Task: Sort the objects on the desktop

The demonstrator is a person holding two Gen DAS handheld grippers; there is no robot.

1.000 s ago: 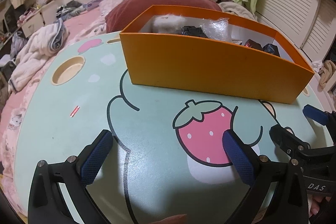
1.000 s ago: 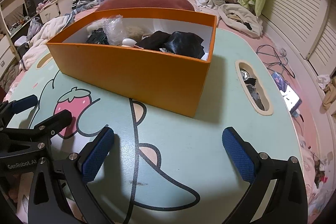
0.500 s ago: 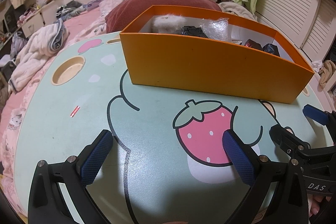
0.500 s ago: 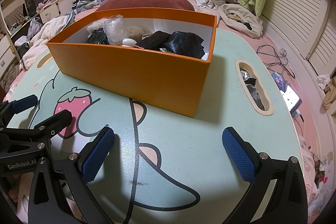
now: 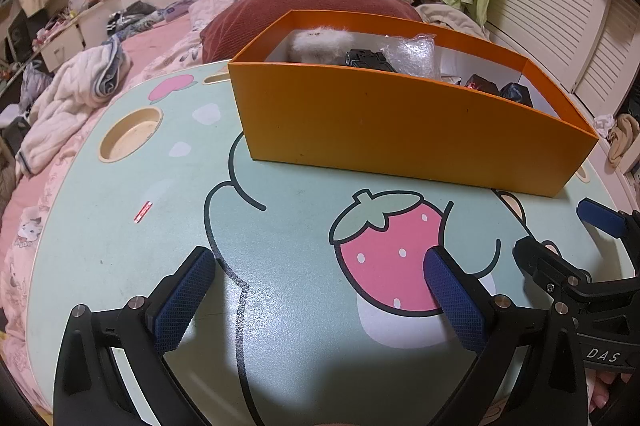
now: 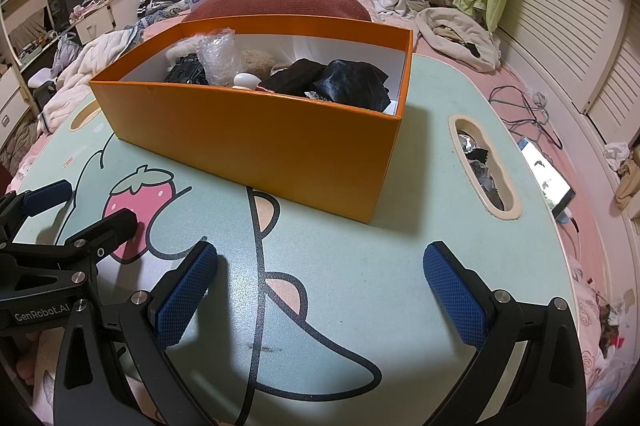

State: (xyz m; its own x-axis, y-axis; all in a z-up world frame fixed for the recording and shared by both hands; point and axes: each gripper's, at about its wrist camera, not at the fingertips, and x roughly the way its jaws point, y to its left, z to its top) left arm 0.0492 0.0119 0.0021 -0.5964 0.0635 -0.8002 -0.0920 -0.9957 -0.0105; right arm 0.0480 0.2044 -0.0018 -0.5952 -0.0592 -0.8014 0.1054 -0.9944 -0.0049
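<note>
An orange box (image 5: 400,130) stands on the pale green cartoon table (image 5: 120,226); it also shows in the right wrist view (image 6: 256,146). It holds a fluffy white item (image 5: 320,42), a black toy car (image 5: 366,59), a clear plastic bag (image 6: 218,56), a small white round object (image 6: 246,80) and black wrapped items (image 6: 352,84). My left gripper (image 5: 316,286) is open and empty above the table, in front of the box. My right gripper (image 6: 320,282) is open and empty, near the box's right corner. Each gripper shows at the edge of the other's view.
A round cup recess (image 5: 130,138) is at the table's left. A slot (image 6: 484,166) at its right holds foil scraps. A phone (image 6: 548,182) and cable lie beyond the right edge. A red cushion (image 6: 280,2) and piled clothes lie behind the box.
</note>
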